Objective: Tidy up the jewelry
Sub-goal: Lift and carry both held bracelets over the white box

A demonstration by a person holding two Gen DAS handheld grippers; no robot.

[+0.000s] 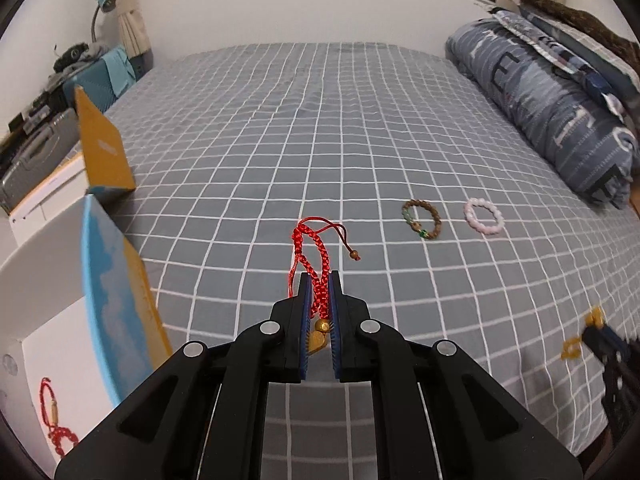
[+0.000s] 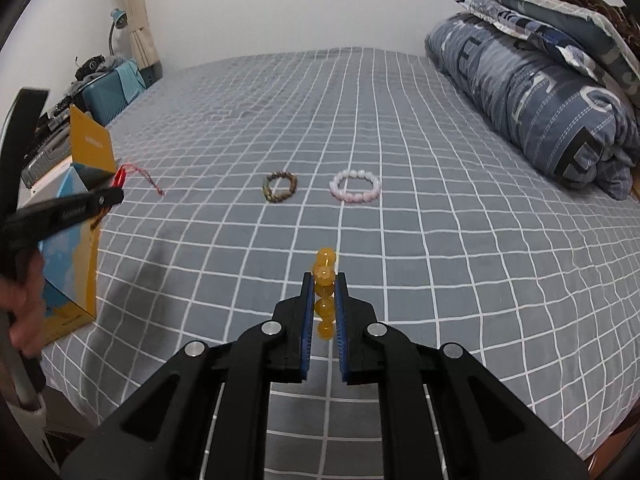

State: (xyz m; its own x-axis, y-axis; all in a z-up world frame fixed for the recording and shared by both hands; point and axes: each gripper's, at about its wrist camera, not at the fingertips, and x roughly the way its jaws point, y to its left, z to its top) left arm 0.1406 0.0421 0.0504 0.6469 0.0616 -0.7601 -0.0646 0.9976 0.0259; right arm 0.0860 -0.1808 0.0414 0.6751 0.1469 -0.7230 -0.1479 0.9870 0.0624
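My left gripper is shut on a red braided cord bracelet with gold charms, held above the grey checked bedsheet. My right gripper is shut on a yellow bead bracelet, also above the sheet. A brown bead bracelet and a pink bead bracelet lie flat on the bed ahead. The open blue and yellow box stands at the left; another red bracelet lies on its white inside. The left gripper shows at the left of the right wrist view.
A folded blue quilt and pillows lie along the right side of the bed. The box's raised yellow lid stands at the left bed edge. A cluttered desk with a lamp is beyond. A white wall is behind.
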